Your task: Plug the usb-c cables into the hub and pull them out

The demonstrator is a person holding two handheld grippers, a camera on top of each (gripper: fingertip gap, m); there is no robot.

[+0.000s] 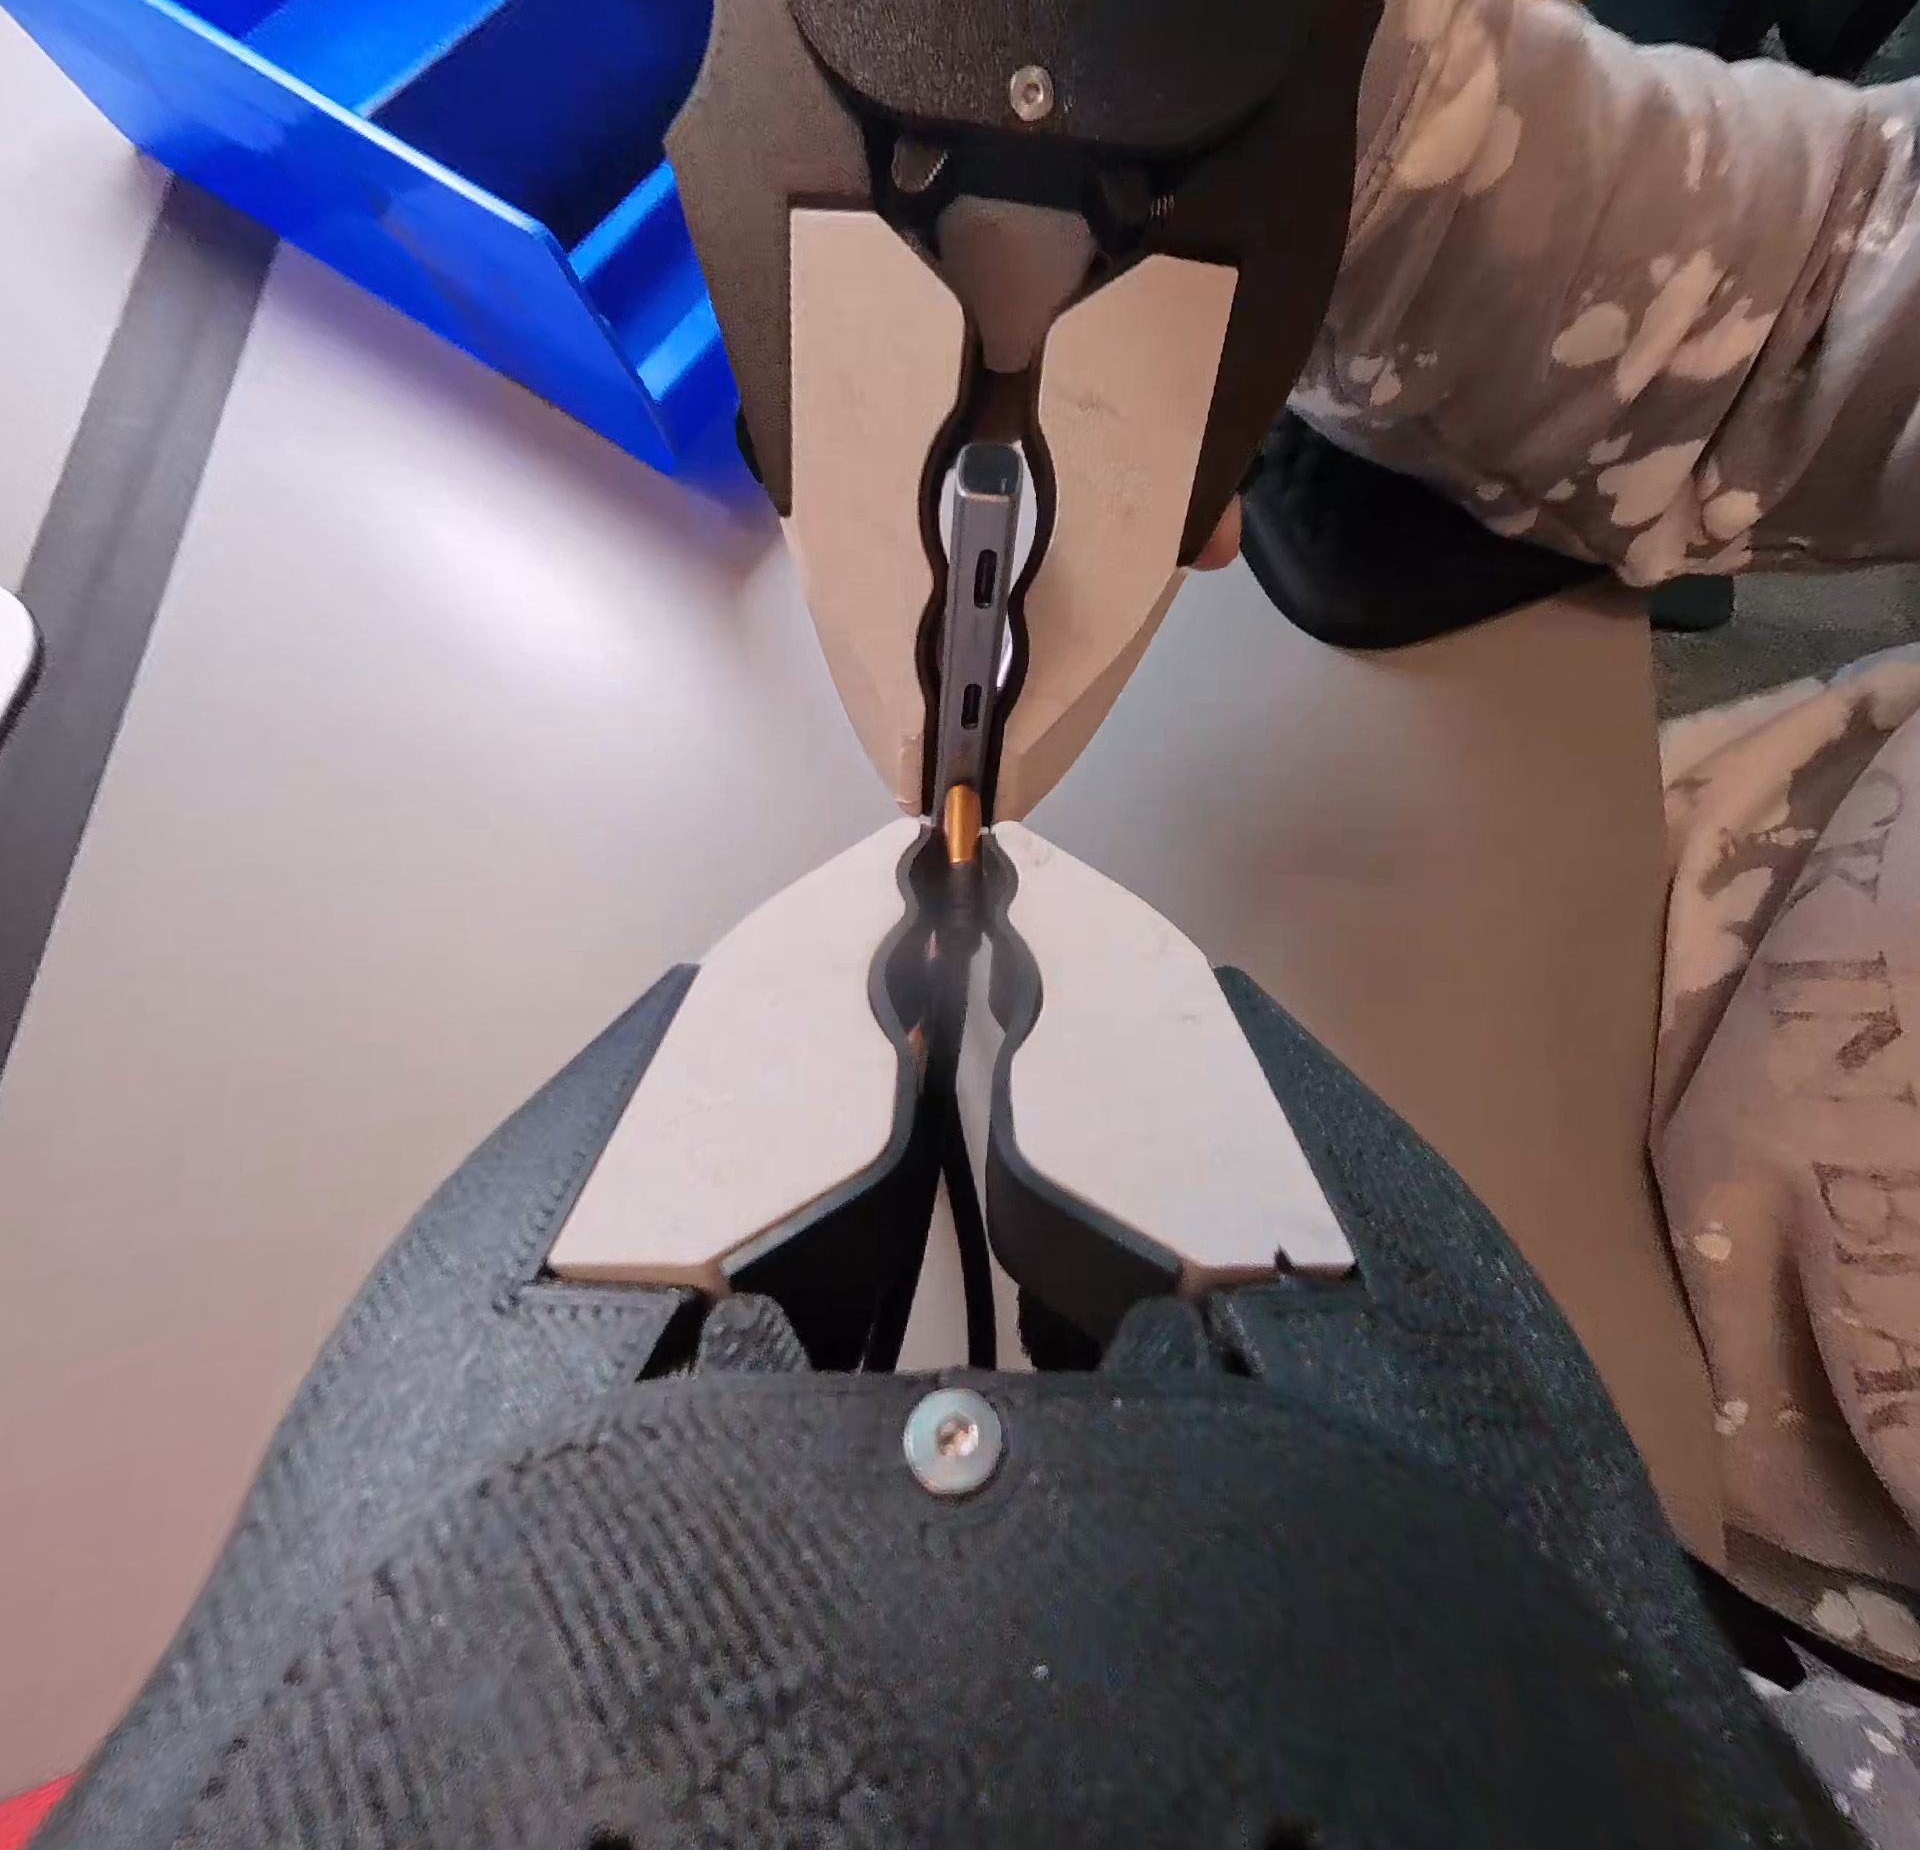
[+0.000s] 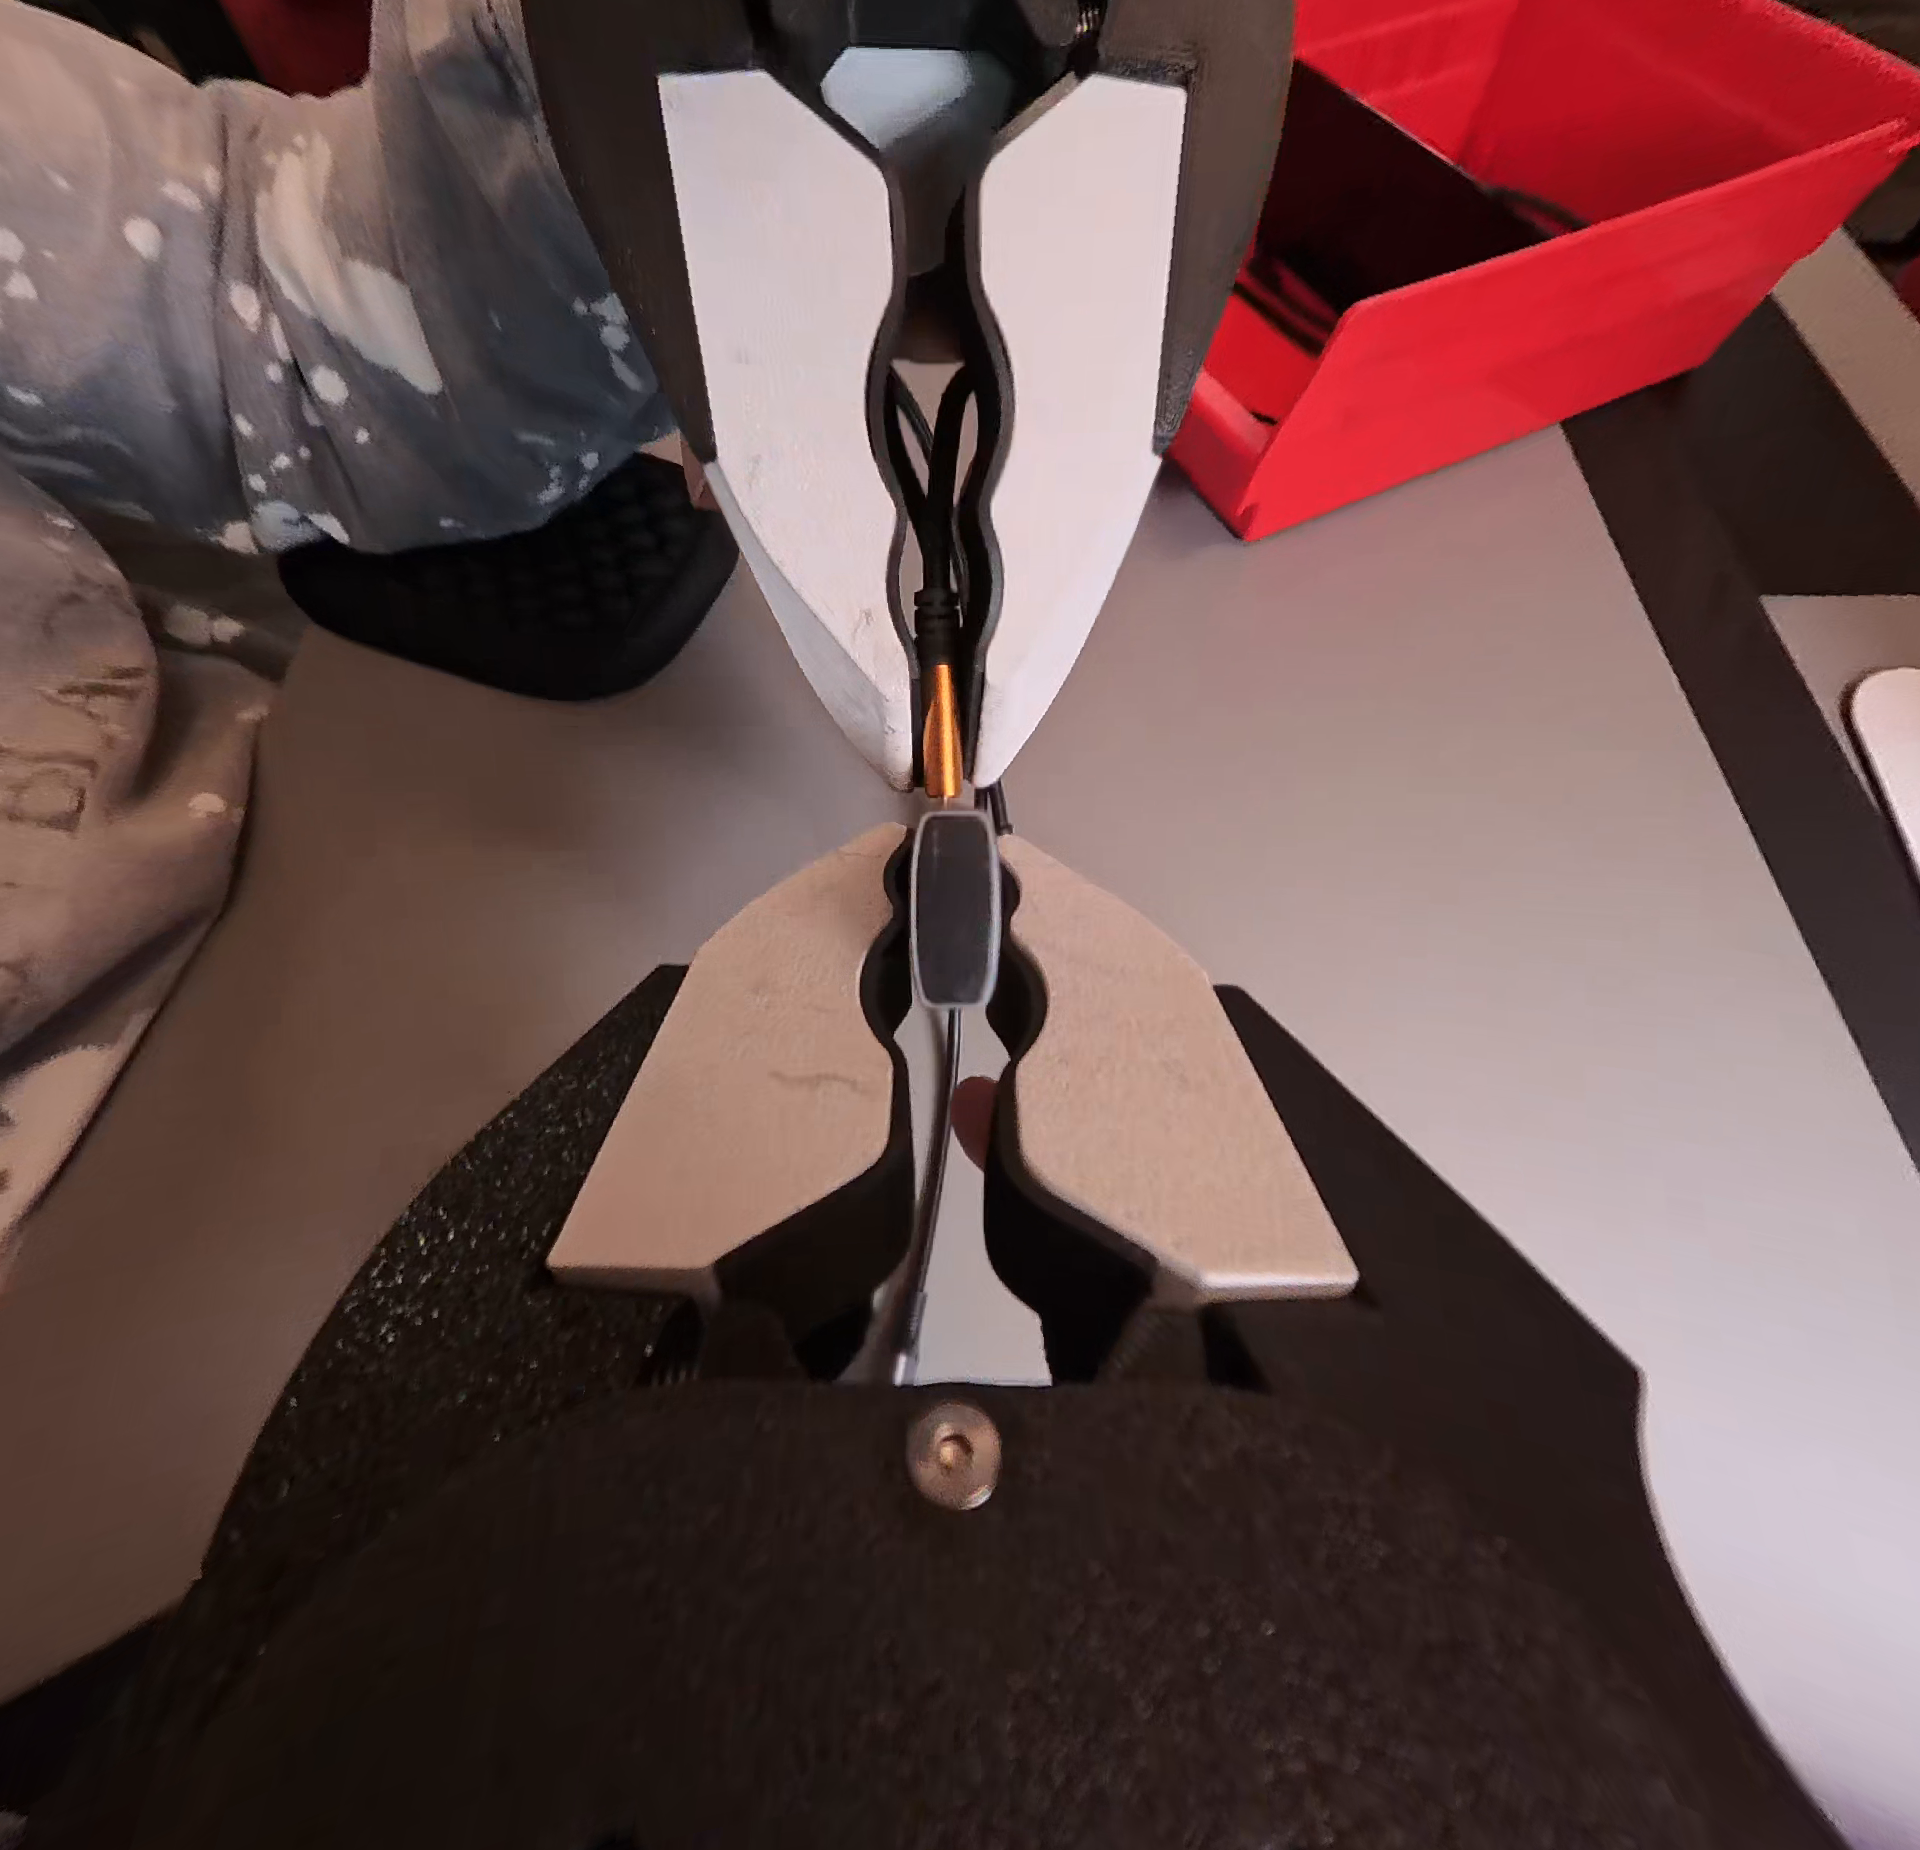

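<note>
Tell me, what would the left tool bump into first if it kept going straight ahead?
Probably the grey hub. The left tool pinches an orange-tipped cable plug pointed right at the hub's end, which the right tool grips nose to nose with it. Whether the plug is already seated is unclear.

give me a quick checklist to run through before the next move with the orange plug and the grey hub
1. Left gripper shut on the orange metal usb-c plug: ok.
2. Right gripper shut on the slim grey metal hub: ok.
3. Plug in line with the hub's end: ok, both views show them nose to nose.
4. Plug fully seated in the port: cannot tell, the fingertips hide the joint.
5. Black cable free behind the plug: cannot tell, it loops between the left fingers.
6. Grey table below clear of obstacles: ok.
</note>
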